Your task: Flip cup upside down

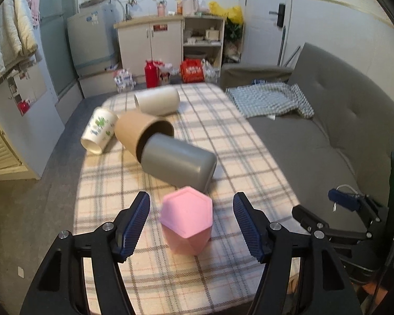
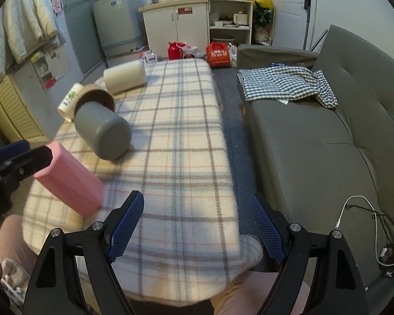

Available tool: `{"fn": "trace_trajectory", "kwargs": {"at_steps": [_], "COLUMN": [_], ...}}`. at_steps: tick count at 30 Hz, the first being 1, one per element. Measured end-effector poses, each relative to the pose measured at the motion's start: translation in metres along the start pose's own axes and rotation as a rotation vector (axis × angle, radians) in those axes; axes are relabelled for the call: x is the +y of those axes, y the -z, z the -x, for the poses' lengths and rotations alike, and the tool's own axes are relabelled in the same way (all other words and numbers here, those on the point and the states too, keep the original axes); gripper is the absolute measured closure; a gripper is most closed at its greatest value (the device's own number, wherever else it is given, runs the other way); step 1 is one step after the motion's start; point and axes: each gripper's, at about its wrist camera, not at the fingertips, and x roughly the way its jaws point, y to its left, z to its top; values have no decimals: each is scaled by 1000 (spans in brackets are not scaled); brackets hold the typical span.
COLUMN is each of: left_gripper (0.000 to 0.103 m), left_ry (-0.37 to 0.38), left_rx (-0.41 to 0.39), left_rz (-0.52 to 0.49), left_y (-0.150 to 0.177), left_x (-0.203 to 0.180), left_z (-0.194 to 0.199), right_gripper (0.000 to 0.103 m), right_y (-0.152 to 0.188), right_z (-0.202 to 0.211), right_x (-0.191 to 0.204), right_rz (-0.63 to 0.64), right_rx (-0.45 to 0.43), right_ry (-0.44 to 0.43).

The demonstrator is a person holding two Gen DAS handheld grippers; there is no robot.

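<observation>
A pink faceted cup (image 1: 187, 219) lies on its side on the plaid-covered table (image 1: 244, 162), its closed bottom facing my left wrist camera. My left gripper (image 1: 191, 223) is open, with the cup between its blue pads and no pad touching it. In the right wrist view the pink cup (image 2: 71, 181) lies at the left, with the left gripper's finger (image 2: 26, 162) beside it. My right gripper (image 2: 197, 223) is open and empty over the table's near edge.
Beyond the pink cup a grey cup (image 1: 178, 165) lies on its side, its mouth inside a brown cup (image 1: 141, 134). A white printed cup (image 1: 98, 132) and a plain white cup (image 1: 157, 101) lie further back. A grey sofa (image 1: 328, 141) runs along the right.
</observation>
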Motion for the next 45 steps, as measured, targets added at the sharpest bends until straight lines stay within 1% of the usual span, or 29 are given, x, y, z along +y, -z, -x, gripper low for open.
{"fn": "trace_trajectory", "kwargs": {"at_steps": [4, 6, 9, 12, 13, 14, 15, 16, 18, 20, 23, 24, 26, 31, 37, 45], "left_gripper": [34, 27, 27, 26, 25, 20, 15, 13, 6, 4, 3, 3, 2, 1, 1, 1], "left_ry": [-13, -28, -65, -92, -100, -106, -108, -109, -108, -128, -136, -141, -154, -149, -147, -147], "left_rx": [-78, -115, -164, -188, -194, -199, -199, -198, -208, -211, -211, -211, -213, -214, -209, -209], "left_rz": [5, 11, 12, 7, 10, 19, 30, 45, 69, 82, 89, 89, 93, 99, 75, 73], "left_y": [0, 5, 21, 38, 45, 53, 59, 65, 75, 81, 88, 90, 93, 94, 94, 94], "left_x": [11, 19, 33, 45, 49, 53, 57, 60, 66, 70, 73, 74, 76, 75, 69, 68], "left_z": [26, 37, 50, 54, 55, 54, 54, 53, 52, 50, 48, 48, 49, 48, 46, 46], "right_gripper": [20, 20, 20, 20, 20, 20, 19, 13, 6, 5, 5, 1, 0, 0, 0, 0], "right_y": [1, 3, 6, 12, 14, 17, 21, 24, 31, 33, 32, 32, 34, 35, 35, 36], "right_z": [19, 28, 38, 47, 48, 49, 50, 51, 48, 42, 34, 34, 29, 18, 17, 16], "right_x": [11, 19, 31, 45, 49, 53, 57, 61, 68, 74, 79, 79, 79, 77, 76, 75], "right_rz": [2, 8, 24, 42, 46, 52, 60, 69, 92, 111, 115, 116, 111, 105, 104, 103], "right_rx": [-55, -84, -120, -164, -179, -195, -214, -235, -262, -255, -245, -247, -255, -248, -246, -246], "right_ry": [-20, -30, -39, -50, -49, -49, -53, -58, -58, -59, -67, -68, -73, -68, -70, -68]}}
